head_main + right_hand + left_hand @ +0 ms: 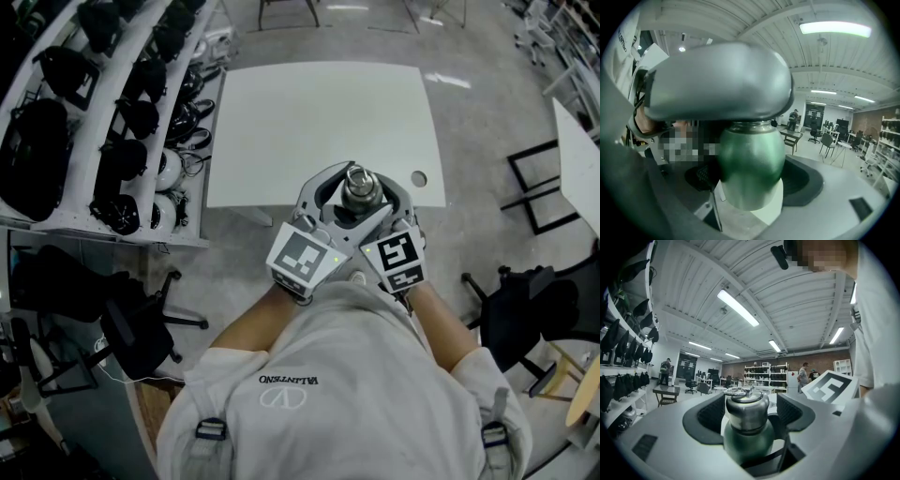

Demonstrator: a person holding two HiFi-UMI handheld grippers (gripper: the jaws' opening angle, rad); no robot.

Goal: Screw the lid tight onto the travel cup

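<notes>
Two grippers meet at the green travel cup (750,157), held in the air over the near edge of the white tabletop (319,122). The fingers of the right gripper (752,180) pinch its body. Those of the left gripper (752,411) stand spread either side of the steel lid (746,404), not touching it.

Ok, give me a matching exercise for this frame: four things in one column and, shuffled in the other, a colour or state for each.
Things:
1 lid
2 cup body
3 table
4 left gripper

Colour or state:
A green
B white
C open, standing clear of the lid on both sides
D silver metal

Pairs: 1-D, 2-A, 3-B, 4-C.
</notes>
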